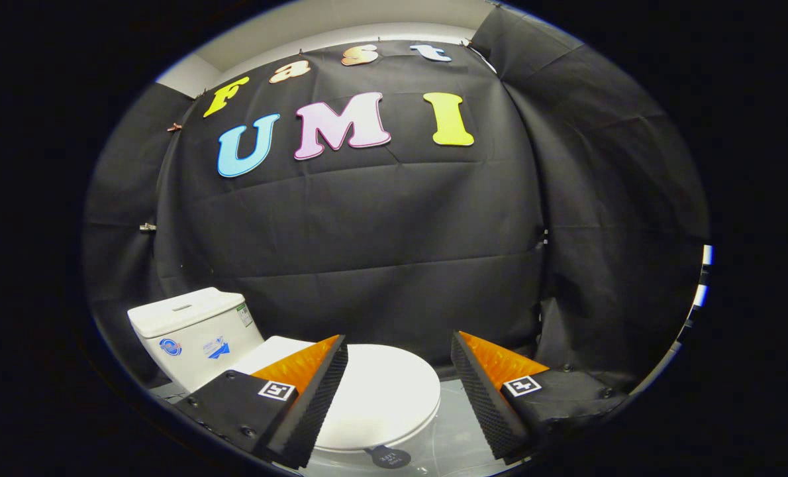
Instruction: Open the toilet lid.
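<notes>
A white toilet stands below and ahead of me, its lid (pixel 384 394) lying flat and closed over the bowl. Its white tank (pixel 192 328) rises behind the lid, beyond my left finger, with stickers on its front. My gripper (pixel 399 351) hovers above the lid, open wide, with nothing between the fingers. The left finger (pixel 314 391) covers the lid's left side and the right finger (pixel 483 394) hangs past its right edge. A small dark round tag (pixel 390 456) sits at the toilet's front rim.
Black cloth walls close in behind the toilet and to the right. A pale glossy floor (pixel 457 437) shows to the right of the bowl. A strip of white ceiling runs above the cloth.
</notes>
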`<state>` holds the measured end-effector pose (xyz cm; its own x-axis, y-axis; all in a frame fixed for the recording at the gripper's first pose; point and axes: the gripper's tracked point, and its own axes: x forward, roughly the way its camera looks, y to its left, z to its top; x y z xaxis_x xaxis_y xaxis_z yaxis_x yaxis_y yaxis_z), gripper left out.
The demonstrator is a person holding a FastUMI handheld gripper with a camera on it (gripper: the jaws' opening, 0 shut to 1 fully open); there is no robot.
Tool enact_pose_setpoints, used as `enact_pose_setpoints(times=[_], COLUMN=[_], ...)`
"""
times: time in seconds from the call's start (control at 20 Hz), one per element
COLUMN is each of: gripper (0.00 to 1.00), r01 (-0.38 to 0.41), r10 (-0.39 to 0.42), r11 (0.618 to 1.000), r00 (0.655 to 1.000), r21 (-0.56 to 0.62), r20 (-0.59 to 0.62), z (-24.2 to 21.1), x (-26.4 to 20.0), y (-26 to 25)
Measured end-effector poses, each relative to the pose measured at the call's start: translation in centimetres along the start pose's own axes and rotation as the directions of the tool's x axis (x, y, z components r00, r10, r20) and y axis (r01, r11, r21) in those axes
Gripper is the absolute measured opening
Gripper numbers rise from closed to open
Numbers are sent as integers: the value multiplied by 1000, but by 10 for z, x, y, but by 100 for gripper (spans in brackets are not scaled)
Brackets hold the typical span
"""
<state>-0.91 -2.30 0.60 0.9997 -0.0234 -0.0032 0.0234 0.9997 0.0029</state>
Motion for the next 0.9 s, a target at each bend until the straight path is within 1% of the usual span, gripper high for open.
enact_pose_setpoints(times=[0.35,0.5,0.6,0.65,0.75,0.9], gripper=[98,98,99,98,98,98], r01=[-6,-11,-14,-5,8,27], r10=[6,7,11,3,-7,-11], r11=[1000,999,999,1000,1000,996], r00=[999,996,997,997,994,984], r21=[-4,-48,-31,-24,7,90], r20=[-49,-88,-76,-79,-107,-177], z=[-12,-18,-11,-16,-34,-71], x=[-7,-1,-3,-3,-8,-22], y=[-18,-22,-23,-24,-30,-35])
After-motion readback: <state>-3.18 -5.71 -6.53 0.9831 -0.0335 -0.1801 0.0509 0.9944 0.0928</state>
